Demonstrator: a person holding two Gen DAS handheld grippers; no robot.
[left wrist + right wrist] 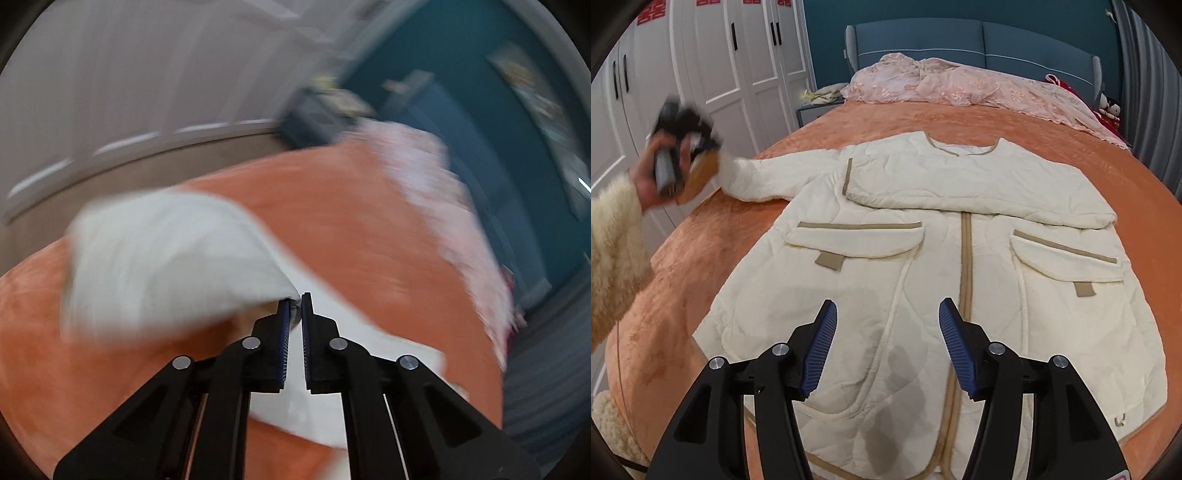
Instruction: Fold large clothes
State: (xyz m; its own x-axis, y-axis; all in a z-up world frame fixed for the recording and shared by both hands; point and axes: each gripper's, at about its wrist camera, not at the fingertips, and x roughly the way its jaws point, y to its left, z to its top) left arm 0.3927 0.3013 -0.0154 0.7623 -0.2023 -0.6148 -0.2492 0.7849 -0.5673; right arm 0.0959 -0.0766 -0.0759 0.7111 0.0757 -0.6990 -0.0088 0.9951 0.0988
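A: Where does it all lie?

B: One bed (701,236) under an orange cover, and one cream jacket (923,280) flat on it, front up. One sleeve (979,184) is folded across the chest; the other sleeve (764,177) stretches out to the side, its cuff lifted.

A: And the tools?

B: Two. The left tool (294,306) is closed to a thin gap with the cuff pinched between its pads; its view is badly smeared. The right tool (888,314) hovers over the lower front, jaws wide apart, holding nothing.

A: What could go wrong?

B: I judge the cuff grip thin, so a fast swing could pull the cloth free and drop the sleeve short. Nothing pins the body either, so the drag may shift the jacket and disturb the folded sleeve.

A: The count?

B: Two pockets (857,240), two sleeves, one pink blanket (960,88) at the headboard (979,40).
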